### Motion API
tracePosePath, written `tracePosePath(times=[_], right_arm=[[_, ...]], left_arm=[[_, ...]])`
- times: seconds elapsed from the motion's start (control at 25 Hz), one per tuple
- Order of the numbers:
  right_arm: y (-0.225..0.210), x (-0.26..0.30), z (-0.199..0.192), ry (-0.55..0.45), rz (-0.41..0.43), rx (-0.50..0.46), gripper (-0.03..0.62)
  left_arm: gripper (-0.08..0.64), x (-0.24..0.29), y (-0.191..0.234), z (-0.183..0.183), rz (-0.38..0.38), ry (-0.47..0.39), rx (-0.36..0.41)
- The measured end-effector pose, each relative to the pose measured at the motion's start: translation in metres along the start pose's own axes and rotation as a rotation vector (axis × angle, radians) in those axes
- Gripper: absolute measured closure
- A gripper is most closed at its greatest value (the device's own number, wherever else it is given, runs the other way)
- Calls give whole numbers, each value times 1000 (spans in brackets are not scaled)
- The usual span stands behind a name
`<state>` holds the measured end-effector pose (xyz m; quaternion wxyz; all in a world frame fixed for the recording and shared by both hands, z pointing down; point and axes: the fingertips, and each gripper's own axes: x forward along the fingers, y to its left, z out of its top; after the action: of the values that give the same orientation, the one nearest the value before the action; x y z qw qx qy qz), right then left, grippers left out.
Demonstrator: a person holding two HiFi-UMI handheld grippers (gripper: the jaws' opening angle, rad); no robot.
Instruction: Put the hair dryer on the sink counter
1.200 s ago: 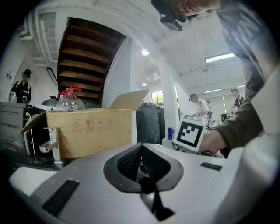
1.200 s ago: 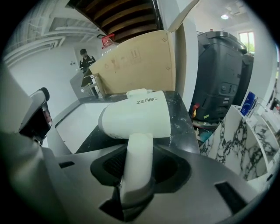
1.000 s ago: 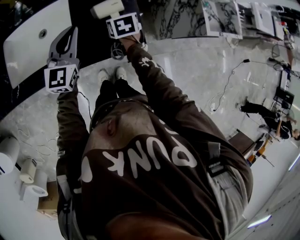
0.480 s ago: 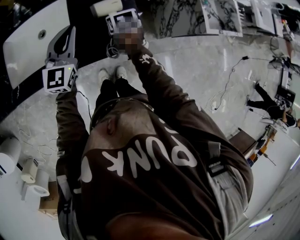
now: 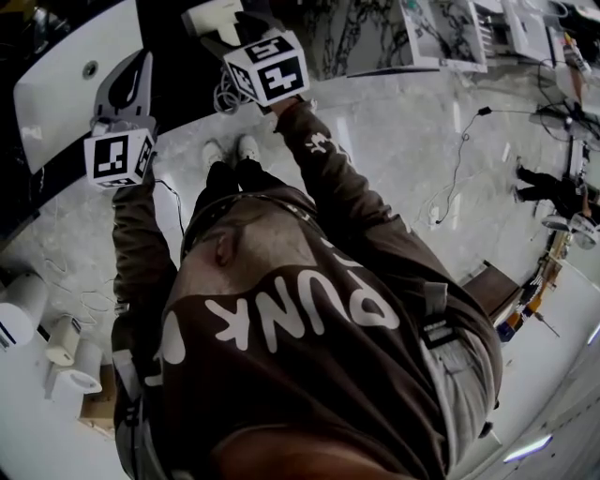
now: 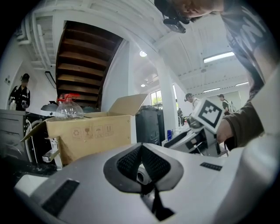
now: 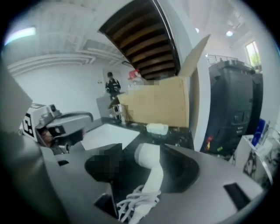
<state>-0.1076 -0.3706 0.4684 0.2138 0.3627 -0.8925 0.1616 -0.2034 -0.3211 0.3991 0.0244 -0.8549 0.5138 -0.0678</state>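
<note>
The white hair dryer (image 7: 151,168) lies on the black sink counter (image 7: 177,136), its coiled cord (image 7: 136,202) bunched at the handle end. My right gripper (image 7: 146,151) straddles it. The jaws are opening and stand wide on either side, with the pads off the dryer. In the head view the hair dryer (image 5: 216,17) rests on the dark counter (image 5: 178,66) just beyond the right gripper (image 5: 230,39). My left gripper (image 5: 131,73) hovers over the white basin (image 5: 61,80). In its own view the left gripper (image 6: 141,146) is shut with nothing held.
An open cardboard box (image 6: 87,133) holding a plastic bottle (image 6: 68,109) stands behind the faucet (image 6: 52,151). A black bin (image 6: 151,124) sits to its right. A small white block (image 7: 156,128) lies on the counter. Paper rolls (image 5: 66,356) and cables (image 5: 459,159) are on the floor.
The right gripper's marker cube has drawn back a little toward the person and tilted. The hair dryer stays where it was on the counter. The left gripper has hardly moved.
</note>
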Motion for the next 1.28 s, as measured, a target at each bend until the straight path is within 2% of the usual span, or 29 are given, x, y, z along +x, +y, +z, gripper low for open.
tracePosePath(times=[0.12, 0.2, 0.32, 0.48, 0.64, 0.96, 1.28], right_arm=[[32, -38, 34, -194, 87, -146, 368], [49, -60, 48, -277, 123, -215, 414], [67, -83, 58, -338, 127, -311, 445], [81, -99, 66, -384, 115, -402, 537], [87, -106, 68, -415, 134, -397, 581], [89, -113, 79, -460, 151, -361, 581], [90, -114, 81, -456, 149, -389, 583]], left_arm=[[566, -9, -3, 14, -1, 2, -18], [566, -18, -7, 22, -6, 6, -26], [566, -29, -15, 32, -21, 13, -14], [566, -39, -25, 46, -33, 1, -14], [566, -40, -31, 57, -36, -18, -14], [566, -42, -31, 64, -32, -35, -9], [566, -42, -32, 71, -29, -48, -15]])
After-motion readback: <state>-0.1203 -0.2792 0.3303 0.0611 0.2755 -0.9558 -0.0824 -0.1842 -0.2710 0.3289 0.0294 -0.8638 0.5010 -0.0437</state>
